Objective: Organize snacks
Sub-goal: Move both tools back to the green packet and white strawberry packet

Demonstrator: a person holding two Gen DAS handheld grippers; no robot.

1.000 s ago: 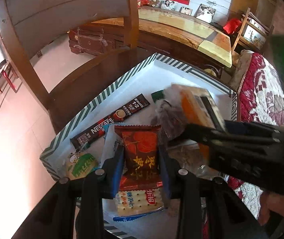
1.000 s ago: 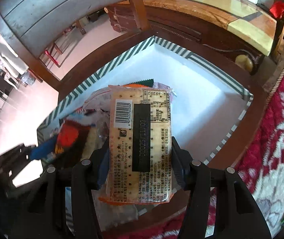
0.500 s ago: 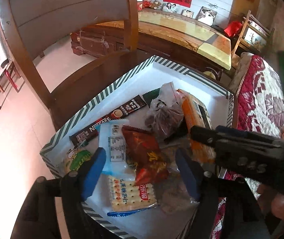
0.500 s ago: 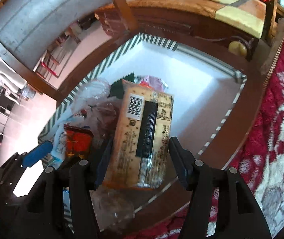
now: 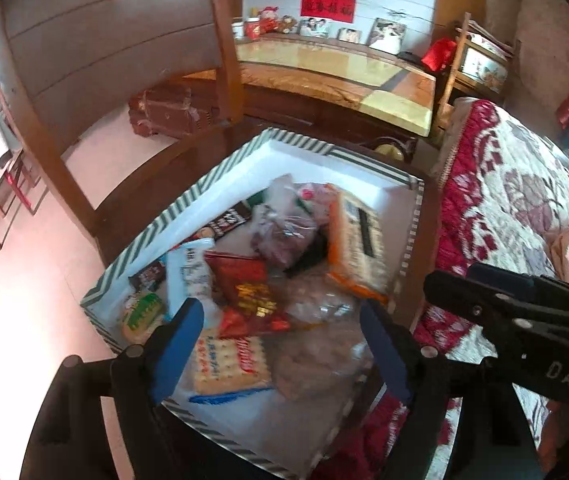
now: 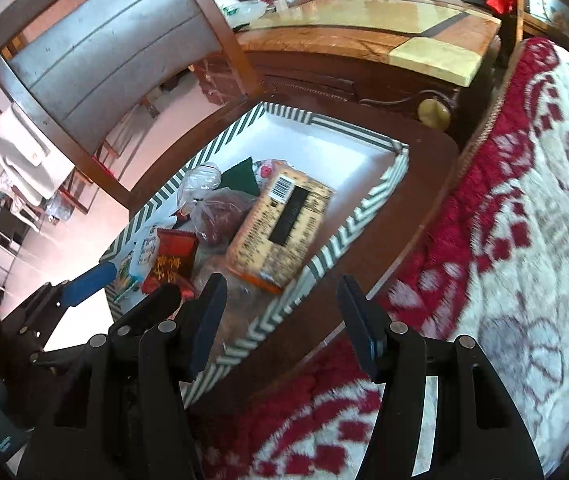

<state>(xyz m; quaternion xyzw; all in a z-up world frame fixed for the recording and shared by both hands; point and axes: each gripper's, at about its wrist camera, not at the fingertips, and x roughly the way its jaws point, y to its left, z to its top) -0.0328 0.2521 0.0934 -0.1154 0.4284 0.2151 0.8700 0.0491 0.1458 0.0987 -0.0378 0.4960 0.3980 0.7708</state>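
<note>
A white box with a green-striped rim (image 5: 188, 216) (image 6: 324, 256) holds several snacks. A red packet (image 5: 248, 292) (image 6: 172, 264) lies near its middle, on a blue-edged cracker pack (image 5: 228, 364). A tan cracker pack (image 5: 358, 240) (image 6: 280, 228) leans on the right side, next to a clear bag of dark fruit (image 5: 280, 232) (image 6: 220, 216). My left gripper (image 5: 284, 348) hangs above the near end of the box, its jaws opening with nothing gripped. My right gripper (image 6: 282, 324) (image 5: 524, 304) is open over the box's near right rim, holding nothing.
The box rests on a brown wooden surface (image 6: 404, 208). A chair back (image 5: 104, 60) rises behind it on the left. A red and white blanket (image 5: 504, 200) (image 6: 524, 220) fills the right side. A marble-topped cabinet (image 5: 324, 68) stands at the back.
The left gripper let go of the red packet, opened wide and drew back. The right gripper released the tan cracker pack into the box and pulled away toward the blanket.
</note>
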